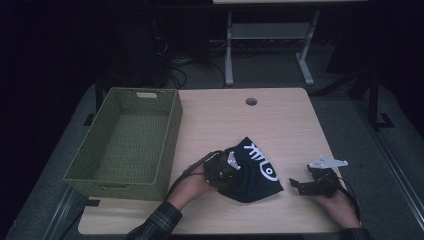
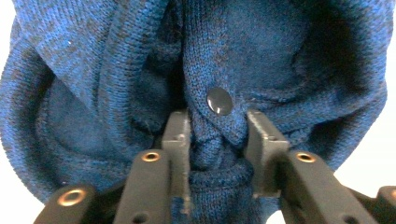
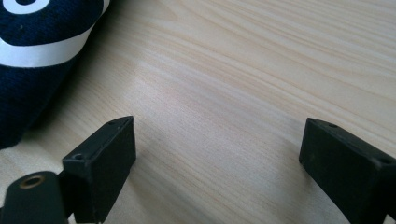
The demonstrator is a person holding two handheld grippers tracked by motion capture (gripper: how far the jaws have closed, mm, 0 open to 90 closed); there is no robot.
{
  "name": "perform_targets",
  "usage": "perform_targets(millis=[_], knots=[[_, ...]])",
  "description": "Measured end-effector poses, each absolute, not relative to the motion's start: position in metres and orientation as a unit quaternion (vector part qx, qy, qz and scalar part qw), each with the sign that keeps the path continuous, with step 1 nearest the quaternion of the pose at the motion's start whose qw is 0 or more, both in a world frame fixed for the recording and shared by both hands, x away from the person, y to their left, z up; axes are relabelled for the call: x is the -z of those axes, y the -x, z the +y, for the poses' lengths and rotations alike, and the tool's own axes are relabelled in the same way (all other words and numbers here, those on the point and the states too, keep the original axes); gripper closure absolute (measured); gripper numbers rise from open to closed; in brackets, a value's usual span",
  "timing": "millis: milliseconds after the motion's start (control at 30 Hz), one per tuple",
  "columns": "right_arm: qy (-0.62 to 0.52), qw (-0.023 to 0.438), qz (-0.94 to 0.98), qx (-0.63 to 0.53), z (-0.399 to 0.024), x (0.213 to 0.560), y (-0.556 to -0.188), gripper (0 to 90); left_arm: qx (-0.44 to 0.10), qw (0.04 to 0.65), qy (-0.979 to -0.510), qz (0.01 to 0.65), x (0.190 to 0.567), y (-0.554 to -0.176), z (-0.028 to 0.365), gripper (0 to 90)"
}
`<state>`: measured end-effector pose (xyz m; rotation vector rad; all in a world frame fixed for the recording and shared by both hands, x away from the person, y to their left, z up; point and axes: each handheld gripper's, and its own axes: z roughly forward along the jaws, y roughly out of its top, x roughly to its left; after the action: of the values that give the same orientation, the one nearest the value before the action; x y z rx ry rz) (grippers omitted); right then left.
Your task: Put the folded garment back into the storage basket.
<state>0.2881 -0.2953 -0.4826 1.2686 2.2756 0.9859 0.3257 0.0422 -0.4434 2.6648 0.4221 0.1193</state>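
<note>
We see the left hand (image 1: pixel 192 186) reaching in from the near edge, its left gripper (image 2: pixel 217 140) clamped on a fold of the dark blue knitted garment (image 1: pixel 252 172), just below a small snap button (image 2: pixel 219 101). The garment lies bunched on the wooden table (image 1: pixel 280 120), near its front middle. The right gripper (image 3: pixel 217 149) rests low on bare tabletop just right of it, jaws wide apart, holding nothing. A green woven basket (image 1: pixel 172 132) sits at the left.
</note>
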Motion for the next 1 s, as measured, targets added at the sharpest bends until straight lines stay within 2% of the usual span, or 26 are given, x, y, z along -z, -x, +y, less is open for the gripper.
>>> perform_targets(millis=[233,1000], knots=[[-0.449,0.177,0.804,-0.348,-0.295,0.483,-0.288,10.4,-0.036,0.219,-0.961,0.162,0.442,-0.329,0.043,69.9],[-0.448,0.177,0.805,-0.348,-0.296,0.483,-0.288,10.5,-0.016,0.263,-0.949,0.173,0.404,-0.331,0.047,70.5]])
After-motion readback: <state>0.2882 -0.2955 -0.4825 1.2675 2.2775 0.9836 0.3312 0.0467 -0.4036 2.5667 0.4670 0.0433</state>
